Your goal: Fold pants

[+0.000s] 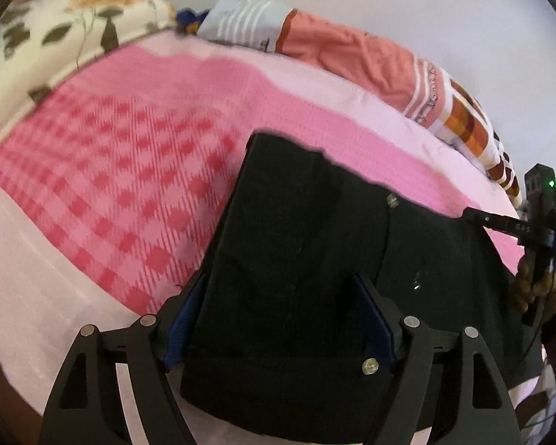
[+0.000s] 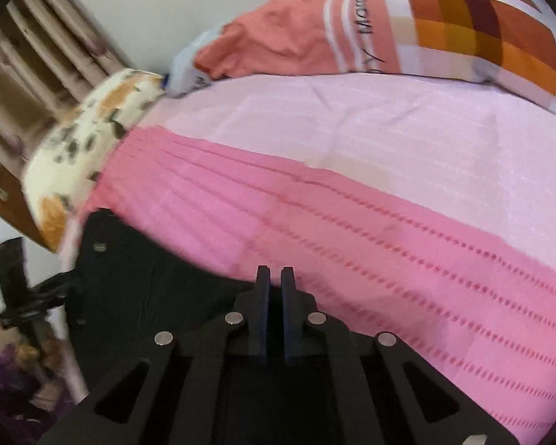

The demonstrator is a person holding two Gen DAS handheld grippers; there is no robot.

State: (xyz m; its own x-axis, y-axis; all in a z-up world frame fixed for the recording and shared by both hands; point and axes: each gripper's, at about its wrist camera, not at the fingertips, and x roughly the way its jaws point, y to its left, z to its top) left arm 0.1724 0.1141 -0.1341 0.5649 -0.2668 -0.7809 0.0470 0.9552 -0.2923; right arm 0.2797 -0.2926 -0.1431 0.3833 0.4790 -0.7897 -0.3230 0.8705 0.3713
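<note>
Straddling the black pants [image 1: 307, 244] on the bed [image 1: 103, 170] with spread left gripper [image 1: 278, 296]; right gripper [image 2: 274, 278] pinched at their far-right edge.

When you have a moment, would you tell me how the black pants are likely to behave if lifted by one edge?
The black pants would probably drape and sag, since they lie flat in folded layers on the pink bedspread. The cloth looks thick, so likely heavy for fabric. Metal buttons may swing a hanging part slightly.
</note>
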